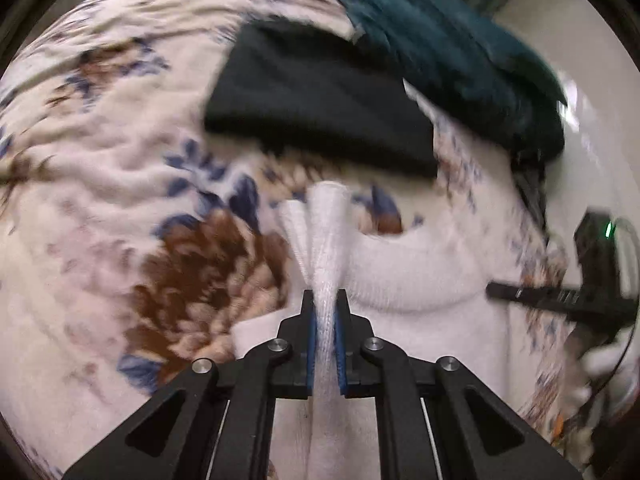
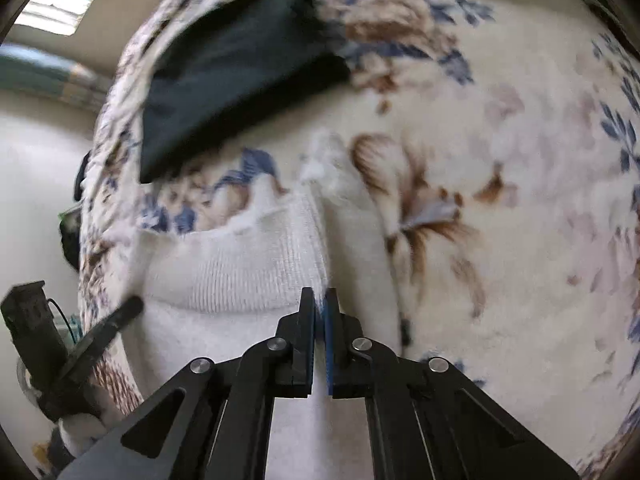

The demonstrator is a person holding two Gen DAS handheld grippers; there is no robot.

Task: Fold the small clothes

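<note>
Both grippers clamp the white ribbed knit garment: left gripper and right gripper pinch opposite edges, its length stretched between them, the folded black cloth beyond.

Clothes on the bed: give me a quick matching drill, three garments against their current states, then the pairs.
Things:
1. white sweater
2. black garment
3. teal garment

States:
A. heaped at the blanket's edge
B. lying flat on the floral blanket, untouched
C. pinched by both the left tongs and the right tongs

Pairs: 1-C, 2-B, 3-A
</note>
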